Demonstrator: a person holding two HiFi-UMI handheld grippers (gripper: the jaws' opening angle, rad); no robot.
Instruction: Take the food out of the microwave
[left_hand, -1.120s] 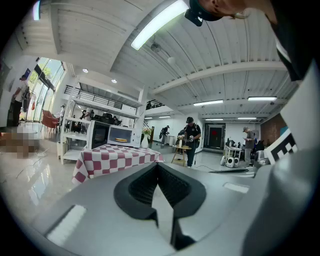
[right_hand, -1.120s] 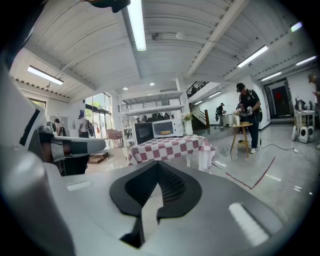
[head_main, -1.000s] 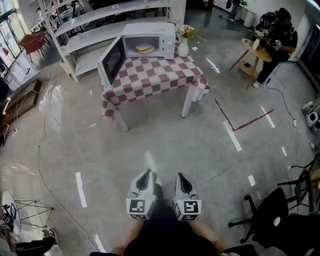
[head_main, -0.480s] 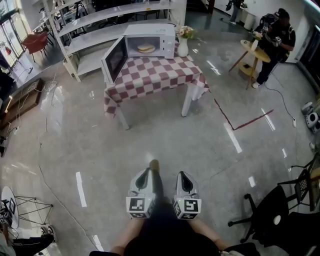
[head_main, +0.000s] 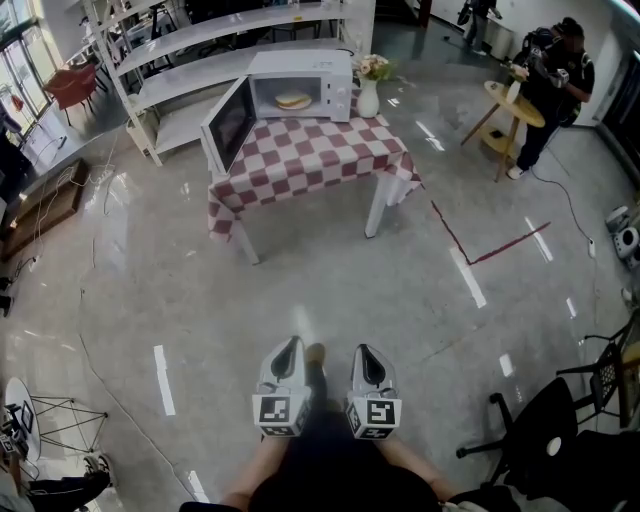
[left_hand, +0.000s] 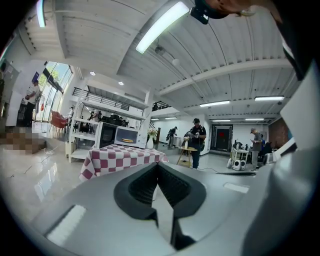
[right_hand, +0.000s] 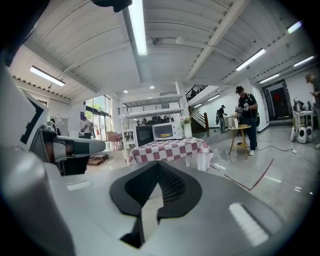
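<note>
Polished grey concrete floor (head_main: 300, 280) spreads out below you, and the table (head_main: 330, 160) with the red-and-white checked cloth stands on it well ahead of you. On the far end of that table sits the white microwave (head_main: 300, 85), its door (head_main: 226, 122) swung wide open toward the table's left edge. The food (head_main: 292, 99), a flat, pale, round piece, lies inside the microwave's open cavity at the far left part of the table, untouched. A white vase of flowers (head_main: 368, 88) stands on the table just beside the microwave's right side. Behind the table runs white shelving (head_main: 200, 45). Off to the table's right, well apart from it, a person in dark clothes (head_main: 556, 75) stands at a small round wooden stand (head_main: 515, 105). A red line (head_main: 490, 248) marks the floor beyond the table's near right corner. Your left gripper (head_main: 291, 348) and right gripper (head_main: 362, 352) hover side by side close to your body, well short of the table and both pointed toward it. On each gripper you have the jaws pressed together at the tips with nothing between them, and neither gripper touches anything.
</note>
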